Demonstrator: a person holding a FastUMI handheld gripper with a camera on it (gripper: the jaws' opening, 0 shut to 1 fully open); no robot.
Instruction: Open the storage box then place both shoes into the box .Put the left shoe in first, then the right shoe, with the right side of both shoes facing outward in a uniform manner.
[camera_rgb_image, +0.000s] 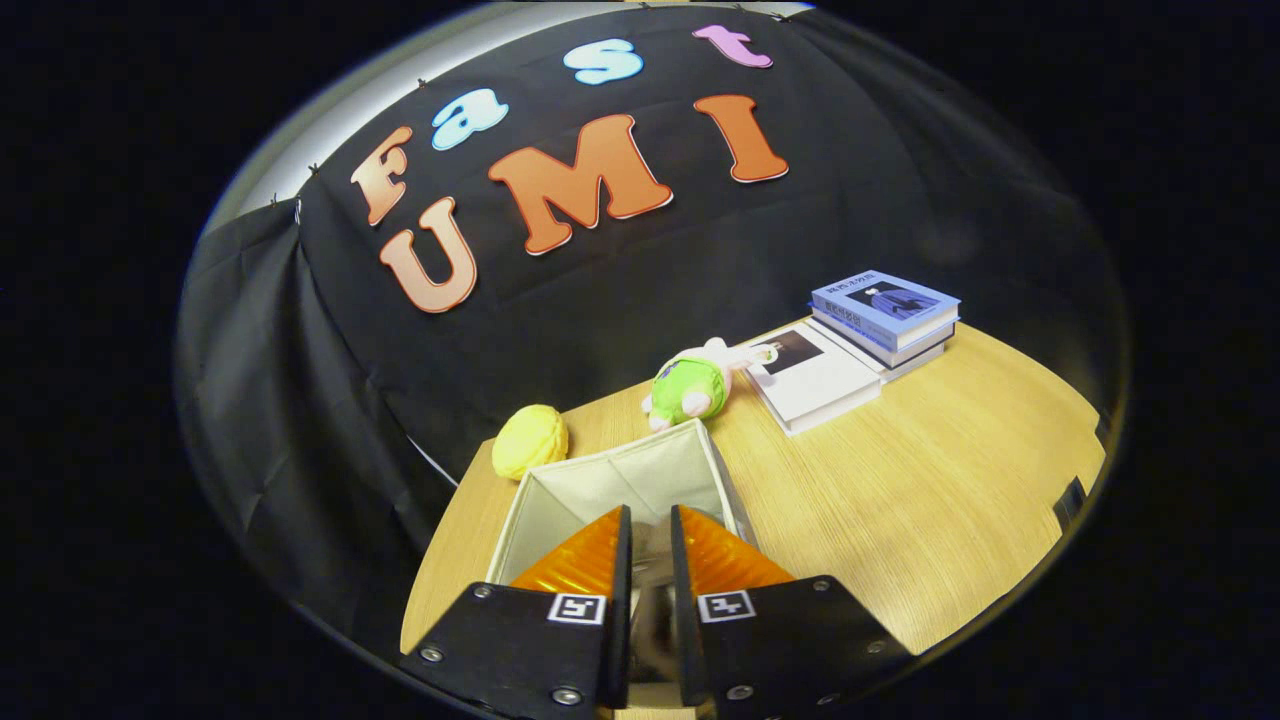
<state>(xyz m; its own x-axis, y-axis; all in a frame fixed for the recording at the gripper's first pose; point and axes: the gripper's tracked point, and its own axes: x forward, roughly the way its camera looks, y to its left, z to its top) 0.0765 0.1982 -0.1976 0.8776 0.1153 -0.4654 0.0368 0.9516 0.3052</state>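
Observation:
The storage box (560, 490) is a pale fabric cube that stands open on the wooden table, its light inner walls showing just ahead of and under my fingers. My gripper (651, 530) hangs over the box's near side and points down into it. Its fingers stand nearly together with only a narrow gap. A thin grey, shiny piece (650, 610) is pinched in that gap. It looks like part of a shoe, and the rest of it is hidden beneath the fingers.
A yellow round plush (530, 440) lies beyond the box's far left corner. A green and pink soft toy (692, 385) lies behind the box. Farther right are an open white book (815, 375) and a stack of blue books (885, 310). Bare tabletop (930, 480) spreads to the right.

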